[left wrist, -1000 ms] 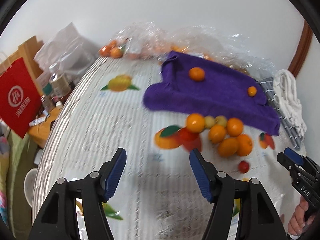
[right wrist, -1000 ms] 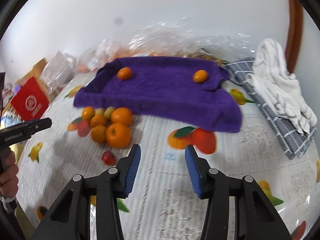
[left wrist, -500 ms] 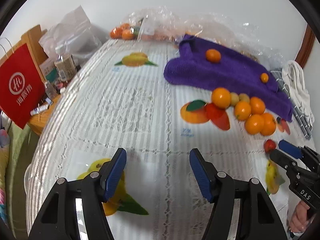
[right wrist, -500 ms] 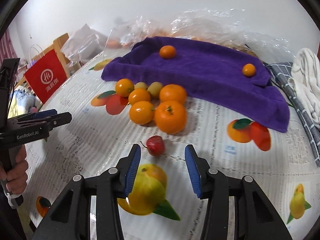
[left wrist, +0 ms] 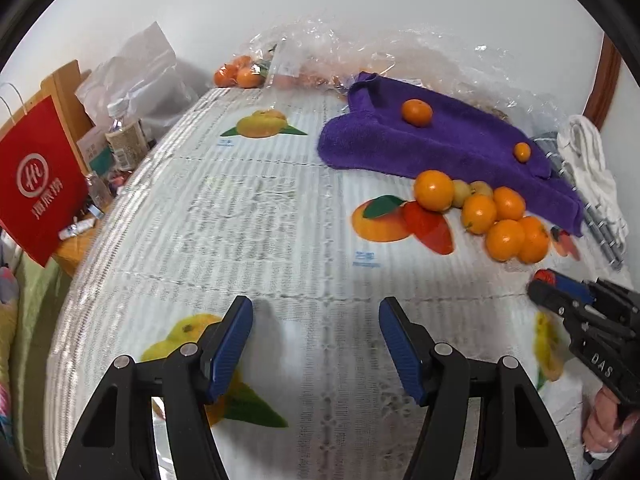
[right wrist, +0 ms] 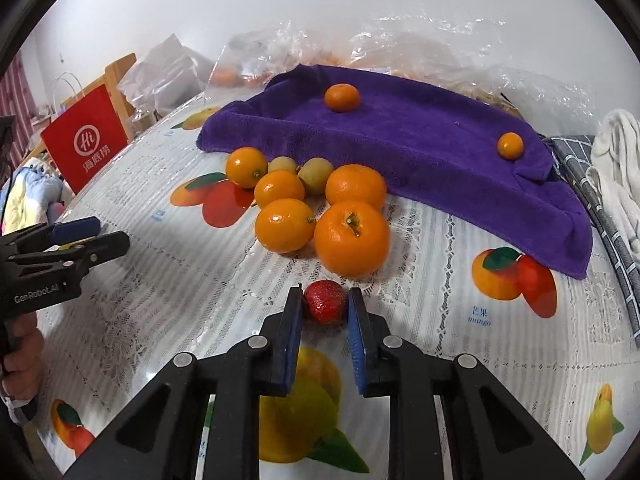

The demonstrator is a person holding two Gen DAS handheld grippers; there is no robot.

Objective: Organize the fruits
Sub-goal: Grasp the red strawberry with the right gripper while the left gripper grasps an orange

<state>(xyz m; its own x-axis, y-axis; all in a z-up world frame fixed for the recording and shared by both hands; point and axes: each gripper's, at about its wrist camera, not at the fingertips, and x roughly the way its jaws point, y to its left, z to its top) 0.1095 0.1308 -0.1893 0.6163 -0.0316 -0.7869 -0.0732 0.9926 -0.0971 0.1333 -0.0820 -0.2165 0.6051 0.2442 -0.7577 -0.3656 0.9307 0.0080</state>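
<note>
My right gripper [right wrist: 324, 309] sits low over the table [right wrist: 200, 264], its blue pads touching both flanks of a small red strawberry [right wrist: 325, 306]; the berry rests on the fruit-printed tablecloth, pinched between the fingertips. In the left wrist view only a sliver of the berry [left wrist: 543, 276] shows at the tip of that gripper [left wrist: 554, 286].

My left gripper [left wrist: 316, 320] hangs over a bare stretch of the cloth, jaws spread wide, nothing between them. From the right wrist view it [right wrist: 96, 234] appears at the left edge, well apart from the fruit.

Fruit positions:
- Cluster of oranges just beyond the strawberry: the largest orange [right wrist: 352, 239] nearest, four more [right wrist: 285, 225] behind and to its left, all touching or nearly so.
- Two small yellow-green fruits [right wrist: 316, 175] tucked at the back of the cluster, beside the towel's edge.
- Purple towel [right wrist: 420, 148] spread behind the cluster, its front edge near the back oranges. One mandarin [right wrist: 341, 97] lies on its far left part, a smaller one [right wrist: 510, 145] towards its right end.

Surroundings: crumpled clear plastic bags [right wrist: 400, 44] behind the towel, more oranges [left wrist: 238, 76] in the plastic at the far edge of the table, a red paper bag [right wrist: 85, 140] off the left side, white and grey checked cloths [right wrist: 616, 160] at right.
</note>
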